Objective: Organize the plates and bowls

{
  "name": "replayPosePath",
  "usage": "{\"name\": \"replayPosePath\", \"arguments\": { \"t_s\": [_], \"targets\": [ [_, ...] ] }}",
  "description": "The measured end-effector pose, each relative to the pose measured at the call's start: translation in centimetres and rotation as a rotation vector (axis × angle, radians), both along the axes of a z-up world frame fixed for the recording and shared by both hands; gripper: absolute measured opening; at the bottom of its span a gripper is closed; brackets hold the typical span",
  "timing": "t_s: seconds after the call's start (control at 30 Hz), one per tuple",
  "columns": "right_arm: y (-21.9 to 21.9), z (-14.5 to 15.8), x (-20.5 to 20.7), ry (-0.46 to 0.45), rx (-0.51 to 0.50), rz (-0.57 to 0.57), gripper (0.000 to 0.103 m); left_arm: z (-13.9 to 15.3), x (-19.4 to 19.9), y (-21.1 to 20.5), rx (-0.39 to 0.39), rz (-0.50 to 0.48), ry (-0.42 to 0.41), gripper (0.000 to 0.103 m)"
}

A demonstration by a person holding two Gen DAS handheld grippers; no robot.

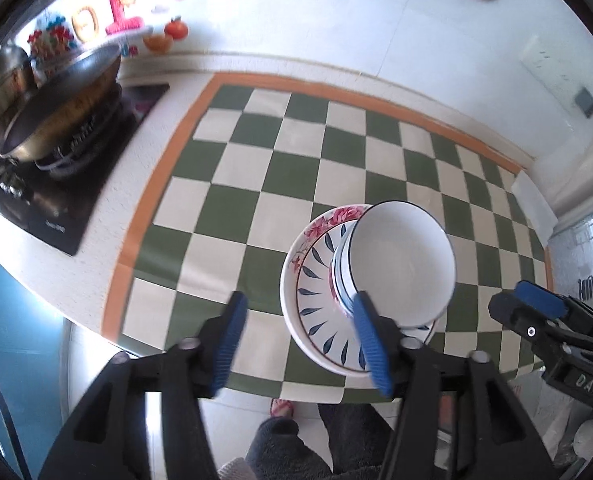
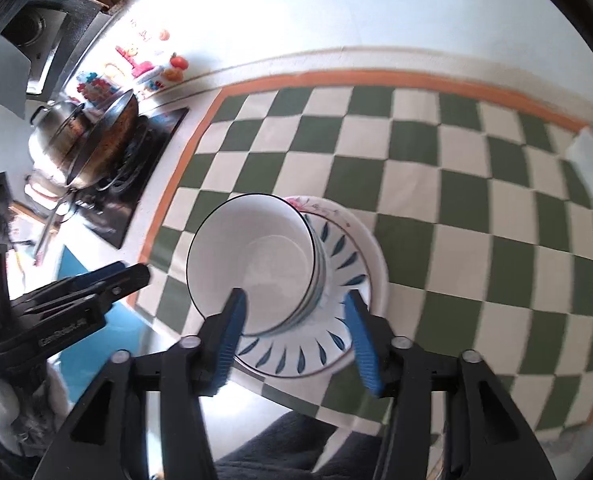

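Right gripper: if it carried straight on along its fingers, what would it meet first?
Most likely the white bowl topping the stack on the leaf-pattern plate. The right gripper, jaws open and empty, points steeply down at it; its left finger overlaps the bowl's rim, though depth is unclear.

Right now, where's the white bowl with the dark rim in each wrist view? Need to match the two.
Left wrist: white bowl sits right of centre, on the stacked plates, just above the left gripper's right finger.
Right wrist: white bowl sits centre-left, with the right gripper's left finger in front of it.
Shared landmark: blue-leaf plate under the bowl, on the checkered mat.
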State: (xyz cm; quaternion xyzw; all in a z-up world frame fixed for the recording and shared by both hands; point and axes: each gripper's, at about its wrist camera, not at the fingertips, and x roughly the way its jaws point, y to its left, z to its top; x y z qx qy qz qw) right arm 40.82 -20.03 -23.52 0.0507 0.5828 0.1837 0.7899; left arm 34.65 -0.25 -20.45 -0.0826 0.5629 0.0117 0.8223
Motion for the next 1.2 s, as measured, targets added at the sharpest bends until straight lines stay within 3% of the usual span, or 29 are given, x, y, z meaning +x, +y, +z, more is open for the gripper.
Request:
{"name": "replayPosePath", "arguments": {
  "t_s": [0.03,0.07,0.13,0.27,0.43,0.67,0.93,1.2],
  "targets": [
    [0.1,0.8,-1.1,-0.026,-0.016,-0.018,0.076,0.7,-0.6,0.1,0.009,-0.015,-0.021,0.09],
    [0.3,1.6,-2.0,-0.053,-0.037,-0.037,0.085,1.3,-1.1,0.2,0.021,-0.028,-0.041,0.094],
    [0.8,2.8,-3.6,-0.097,-0.084,-0.068,0.091,2.7,-2.1,0.4,0.049,-0.04,-0.088,0.094],
    [1.1,5.6,-6.6,-0.197,-0.118,-0.14,0.096,5.2,-4.0,1.0,0.078,-0.051,-0.159,0.099],
    [0.9,9.8,-10.4,-0.324,-0.165,-0.21,0.099,8.2,-6.9,1.0,0.096,-0.064,-0.242,0.101],
    [0.3,15.7,-17.1,-0.456,-0.148,-0.237,0.101,13.2,-13.8,-0.4,0.092,-0.078,-0.33,0.103],
    [0.4,23.1,-30.4,-0.59,-0.12,-0.222,0.101,18.6,-24.7,-1.0,0.115,-0.052,-0.423,0.103],
    [1.0,27.5,-42.7,-0.691,-0.097,-0.232,0.101,21.8,-33.9,-0.7,0.159,-0.032,-0.497,0.103]
  ]
}}
